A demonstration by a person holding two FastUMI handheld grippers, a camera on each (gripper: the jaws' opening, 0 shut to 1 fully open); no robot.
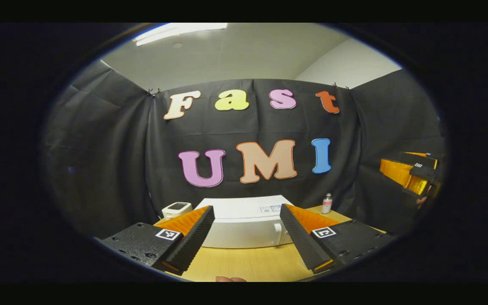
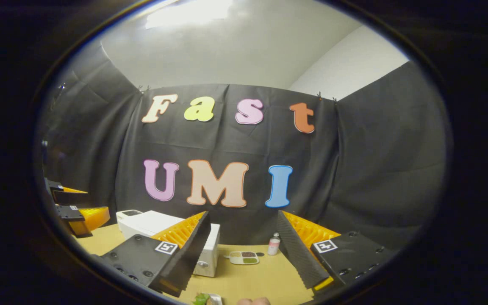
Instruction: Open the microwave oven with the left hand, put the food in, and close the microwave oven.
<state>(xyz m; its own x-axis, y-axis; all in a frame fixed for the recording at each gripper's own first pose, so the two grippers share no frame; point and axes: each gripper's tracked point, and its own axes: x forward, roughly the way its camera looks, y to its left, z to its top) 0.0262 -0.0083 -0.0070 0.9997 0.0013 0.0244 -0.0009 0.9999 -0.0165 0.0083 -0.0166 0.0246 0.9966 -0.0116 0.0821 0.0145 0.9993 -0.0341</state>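
Two grippers, both spread wide, holding nothing. Left gripper (image 1: 247, 228) faces shut microwave (image 1: 244, 224) dead ahead. Right gripper view adds food tray (image 2: 244, 257) between right gripper (image 2: 243, 248) fingers, beyond them.

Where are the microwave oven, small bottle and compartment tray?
microwave oven (image 1: 244, 231): left gripper view, front door.
small bottle (image 1: 327, 203): left gripper view, body.
compartment tray (image 2: 244, 257): right gripper view, centre.

Left gripper (image 1: 247, 212) and right gripper (image 2: 242, 218) look alike — black ridged fingers, orange backs, square black-and-white tags, small screws.
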